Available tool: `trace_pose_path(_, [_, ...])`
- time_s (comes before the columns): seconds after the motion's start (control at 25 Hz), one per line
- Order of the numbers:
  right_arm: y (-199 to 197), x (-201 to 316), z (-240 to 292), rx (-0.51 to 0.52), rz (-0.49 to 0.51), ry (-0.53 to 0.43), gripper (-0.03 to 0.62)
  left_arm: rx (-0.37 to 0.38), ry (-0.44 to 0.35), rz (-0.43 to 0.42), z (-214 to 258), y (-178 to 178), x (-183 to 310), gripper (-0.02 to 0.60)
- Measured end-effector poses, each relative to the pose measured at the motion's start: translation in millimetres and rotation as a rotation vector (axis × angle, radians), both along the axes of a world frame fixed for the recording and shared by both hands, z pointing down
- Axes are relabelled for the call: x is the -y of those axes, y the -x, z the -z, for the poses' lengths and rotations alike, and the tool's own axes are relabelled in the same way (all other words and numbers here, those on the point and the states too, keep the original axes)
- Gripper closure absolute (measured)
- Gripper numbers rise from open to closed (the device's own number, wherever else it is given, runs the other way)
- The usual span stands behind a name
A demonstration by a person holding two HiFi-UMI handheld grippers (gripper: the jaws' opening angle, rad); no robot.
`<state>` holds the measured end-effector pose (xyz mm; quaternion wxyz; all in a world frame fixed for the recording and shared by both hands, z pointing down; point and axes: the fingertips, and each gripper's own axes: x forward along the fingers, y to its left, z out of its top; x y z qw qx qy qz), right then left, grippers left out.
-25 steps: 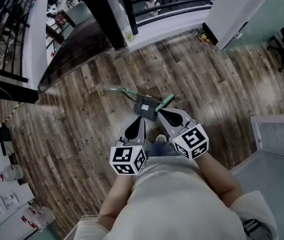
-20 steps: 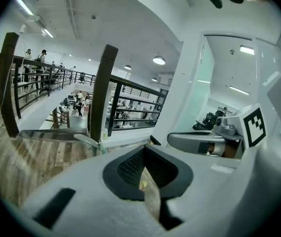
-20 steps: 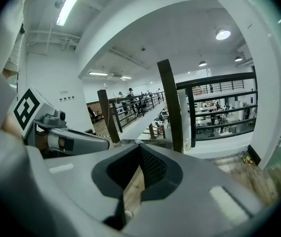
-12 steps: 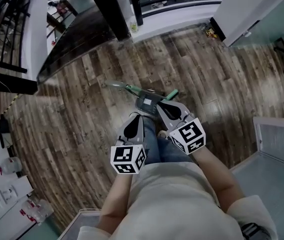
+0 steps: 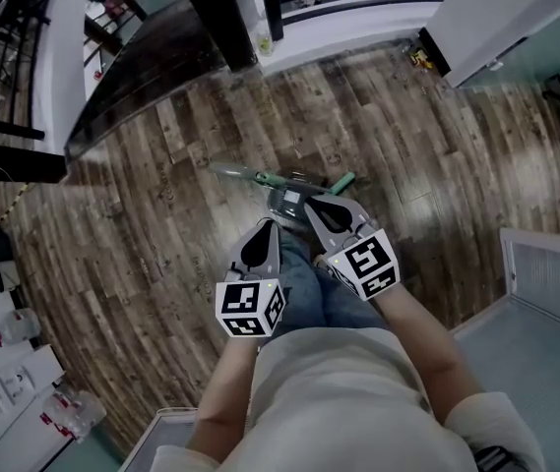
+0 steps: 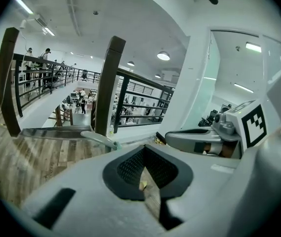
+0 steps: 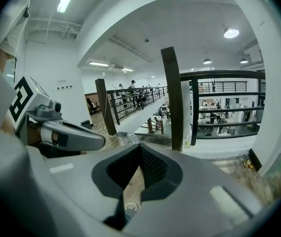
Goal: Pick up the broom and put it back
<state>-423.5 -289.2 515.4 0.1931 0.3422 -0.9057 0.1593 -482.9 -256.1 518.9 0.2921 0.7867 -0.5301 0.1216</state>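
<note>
The broom lies flat on the wooden floor in the head view, with a pale green handle (image 5: 250, 175), a grey head (image 5: 289, 201) and a green end (image 5: 343, 180). Both grippers hang just on the near side of it, side by side above the person's knees. My left gripper (image 5: 268, 227) is shut and holds nothing. My right gripper (image 5: 314, 206) is shut too, its tip over the grey head; I cannot tell whether it touches. In the left gripper view the pale handle (image 6: 98, 140) shows beyond the shut jaws (image 6: 144, 179).
A dark post (image 5: 211, 23) and black railings stand at the far edge of the floor. A white wall corner (image 5: 496, 18) rises at the upper right. A grey raised platform (image 5: 545, 303) lies at the right, and a white surface with bottles (image 5: 4, 382) at the lower left.
Both grippers have sunk lower and drawn in over the person's legs. The broom has not moved on the floor. Both jaws stay shut.
</note>
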Motion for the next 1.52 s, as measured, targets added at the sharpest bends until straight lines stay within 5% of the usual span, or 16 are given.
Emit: trace_pose_path(1.52, [56.1, 57.5, -136.5, -0.197, 0.151, 0.093, 0.41, -0.006, 0.171, 0.019, -94.5, 43.9, 40.9, 0.577])
